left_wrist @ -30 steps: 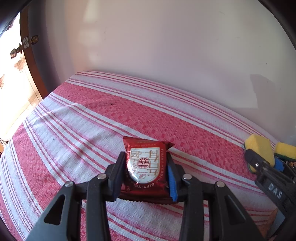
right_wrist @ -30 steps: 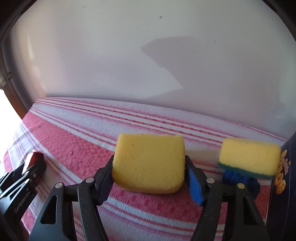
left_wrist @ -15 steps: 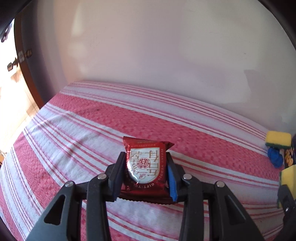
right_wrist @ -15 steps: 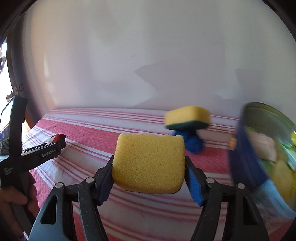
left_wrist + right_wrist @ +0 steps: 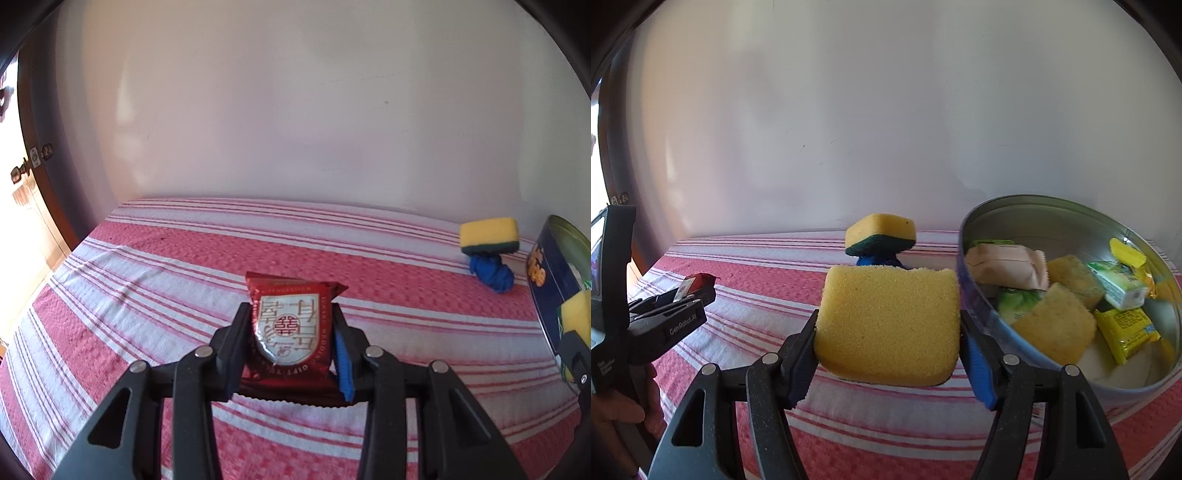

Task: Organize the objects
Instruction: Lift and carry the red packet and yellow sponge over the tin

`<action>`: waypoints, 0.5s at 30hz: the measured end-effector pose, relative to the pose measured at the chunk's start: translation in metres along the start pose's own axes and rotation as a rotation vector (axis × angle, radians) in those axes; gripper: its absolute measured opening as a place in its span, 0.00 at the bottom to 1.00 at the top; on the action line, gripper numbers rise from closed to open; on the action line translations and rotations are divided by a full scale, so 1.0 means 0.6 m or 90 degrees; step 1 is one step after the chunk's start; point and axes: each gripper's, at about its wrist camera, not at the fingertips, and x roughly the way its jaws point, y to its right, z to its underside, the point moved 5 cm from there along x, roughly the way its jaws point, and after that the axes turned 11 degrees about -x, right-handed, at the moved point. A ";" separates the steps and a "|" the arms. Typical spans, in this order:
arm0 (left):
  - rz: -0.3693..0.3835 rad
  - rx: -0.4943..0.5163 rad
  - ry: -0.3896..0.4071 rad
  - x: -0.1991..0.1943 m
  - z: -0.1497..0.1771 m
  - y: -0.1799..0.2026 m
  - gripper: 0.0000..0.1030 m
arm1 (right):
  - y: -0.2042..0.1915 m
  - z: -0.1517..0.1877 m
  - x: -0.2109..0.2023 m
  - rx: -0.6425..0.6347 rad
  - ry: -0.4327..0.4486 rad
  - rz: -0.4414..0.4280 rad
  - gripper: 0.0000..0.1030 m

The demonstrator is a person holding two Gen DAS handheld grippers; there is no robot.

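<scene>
My left gripper (image 5: 290, 332) is shut on a red snack packet (image 5: 290, 328) and holds it above the red-and-white striped cloth (image 5: 147, 280). My right gripper (image 5: 888, 325) is shut on a plain yellow sponge (image 5: 888, 317), held just left of a round metal tin (image 5: 1034, 218). The tin holds several sponges and small wrapped packets. A yellow-and-green scrub sponge (image 5: 881, 234) rests on a blue object (image 5: 491, 273) on the cloth, behind the held sponge. The left gripper (image 5: 685, 299) with the packet also shows at the left of the right wrist view.
A white wall (image 5: 295, 110) rises right behind the table's far edge. A wooden door frame (image 5: 33, 147) stands at the far left. The tin's dark blue side (image 5: 546, 280) shows at the right of the left wrist view, with the right gripper's sponge (image 5: 576, 314) beside it.
Both grippers have swung to the right while holding their objects. The tin has come fully into the right wrist view, and the scrub sponge now sits left of it.
</scene>
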 end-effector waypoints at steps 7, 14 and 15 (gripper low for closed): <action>0.012 0.019 0.018 -0.020 0.017 0.013 0.38 | 0.026 0.021 -0.027 -0.005 0.007 0.006 0.69; 0.025 0.031 0.031 -0.046 0.038 0.037 0.38 | 0.033 0.034 -0.049 -0.011 0.016 0.010 0.69; 0.027 0.031 0.032 -0.048 0.039 0.037 0.38 | 0.033 0.034 -0.052 -0.014 0.017 0.010 0.69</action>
